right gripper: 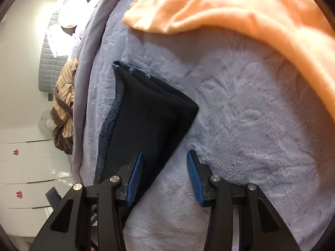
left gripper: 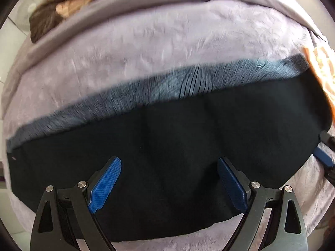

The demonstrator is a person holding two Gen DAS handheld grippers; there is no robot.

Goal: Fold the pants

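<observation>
Left gripper [left gripper: 169, 183] fingers spread wide above the dark pants [left gripper: 167, 138], long axis crosswise to them. Right gripper [right gripper: 165, 178] fingers apart, empty, straddling the pants' near edge on the bed [right gripper: 251, 125].

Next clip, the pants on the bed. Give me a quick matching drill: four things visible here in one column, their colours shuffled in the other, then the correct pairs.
Things:
1. pants
2. bed cover
3. blanket
4. striped garment

Colours:
A. peach orange
B. beige with brown
C. dark navy with a fuzzy blue-grey lining
D. pale lilac

Pairs: 1-C, 2-D, 3-A, 4-B
</observation>
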